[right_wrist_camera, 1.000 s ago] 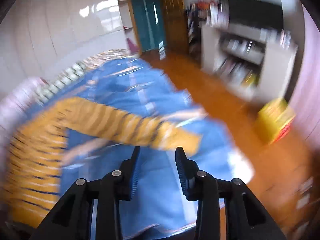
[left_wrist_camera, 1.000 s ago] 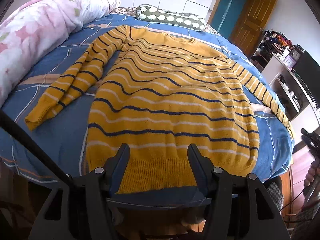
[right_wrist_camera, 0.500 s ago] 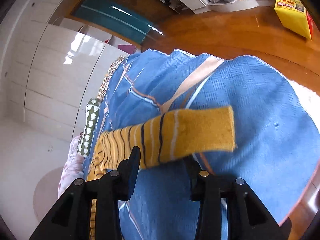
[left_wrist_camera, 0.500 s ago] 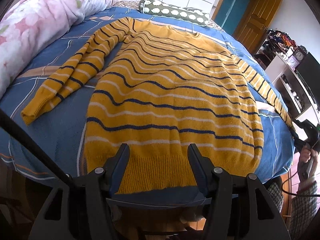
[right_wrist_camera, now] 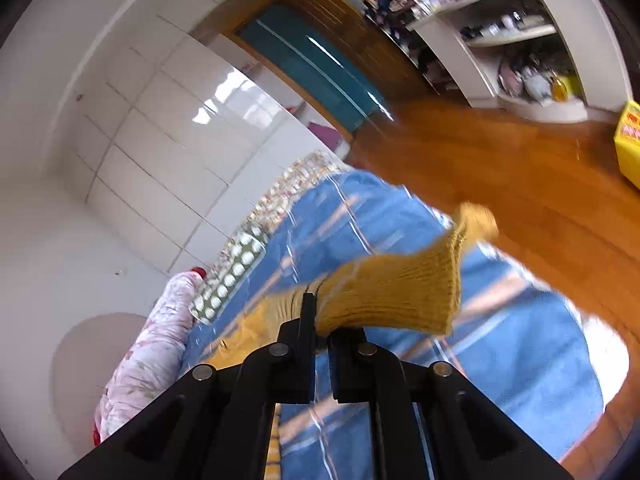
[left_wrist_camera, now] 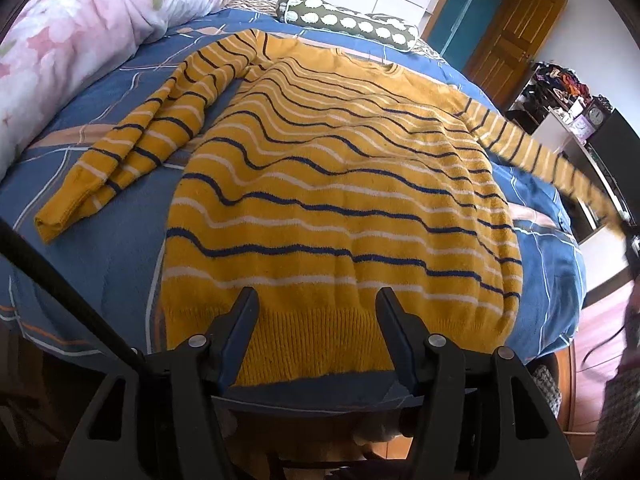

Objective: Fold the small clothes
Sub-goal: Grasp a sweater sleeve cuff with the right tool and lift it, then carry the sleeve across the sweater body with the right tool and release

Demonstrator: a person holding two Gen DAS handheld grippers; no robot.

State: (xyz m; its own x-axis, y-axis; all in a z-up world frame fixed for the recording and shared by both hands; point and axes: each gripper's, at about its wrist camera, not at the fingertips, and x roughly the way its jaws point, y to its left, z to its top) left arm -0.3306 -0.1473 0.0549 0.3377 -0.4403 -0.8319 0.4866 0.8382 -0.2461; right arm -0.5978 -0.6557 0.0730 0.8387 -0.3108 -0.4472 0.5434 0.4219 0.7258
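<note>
The yellow sweater [left_wrist_camera: 340,184] with its navy and white stripes lies flat on the bed [left_wrist_camera: 108,264], hem toward the foot and neckline toward the pillow end. One sleeve [left_wrist_camera: 132,148] rests folded down along the body on the bedspread, its cuff near the bed's edge. The other sleeve [left_wrist_camera: 532,152] is pulled out straight and lifted off the bed, stretching toward the far side of the left camera's view, where it blurs.

That sleeve's ribbed cuff [right_wrist_camera: 396,292] is pinched in the right claw [right_wrist_camera: 322,320], whose fingers are closed tight on the knit, the cuff's end fanning out past them above the blue bedspread [right_wrist_camera: 500,360].

The left claw [left_wrist_camera: 316,312] hangs just over the sweater's ribbed hem at the foot of the bed, fingers spread wide apart and holding nothing.

A pink flowered quilt [left_wrist_camera: 80,40] is heaped along one side of the bed, and a green bolster pillow [left_wrist_camera: 348,22] with white spots lies across the head. Beyond are a white tiled wall [right_wrist_camera: 160,120], a wooden door [left_wrist_camera: 512,32], a white shelf unit [right_wrist_camera: 520,32] crowded with odds and ends, and a wooden floor [right_wrist_camera: 520,160] with a yellow box [right_wrist_camera: 630,140] on it.
</note>
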